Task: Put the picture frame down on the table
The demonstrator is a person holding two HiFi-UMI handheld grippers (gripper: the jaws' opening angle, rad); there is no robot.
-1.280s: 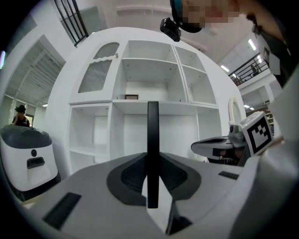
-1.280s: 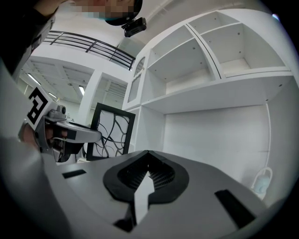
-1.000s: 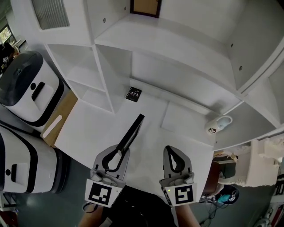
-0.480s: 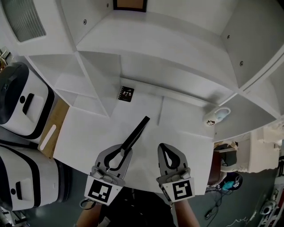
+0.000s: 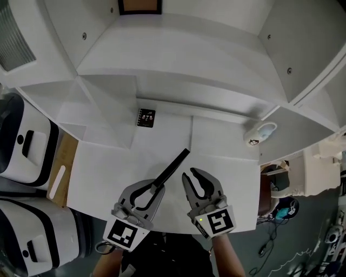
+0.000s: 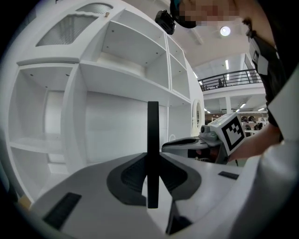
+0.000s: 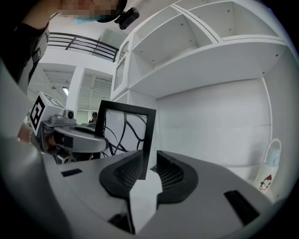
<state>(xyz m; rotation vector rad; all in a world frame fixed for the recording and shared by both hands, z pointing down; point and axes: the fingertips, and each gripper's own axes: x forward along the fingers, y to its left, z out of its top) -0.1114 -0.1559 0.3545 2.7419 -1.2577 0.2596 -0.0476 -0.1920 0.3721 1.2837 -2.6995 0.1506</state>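
While my left gripper (image 5: 153, 187) grips the near end of the picture frame (image 5: 173, 166), held on edge over the white table (image 5: 108, 167), its long axis runs toward 1 o'clock; my right gripper (image 5: 190, 174), jaws apart and empty, waits just beside at 3 o'clock.

White mug (image 5: 261, 133) — small black card (image 5: 146, 118)

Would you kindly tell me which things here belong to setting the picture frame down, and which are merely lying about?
In the job:
picture frame, clamped in the left hand-held gripper
right hand-held gripper, open near it
table

Lying about:
small black card
mug
second frame up in the shelving
white machines at the left
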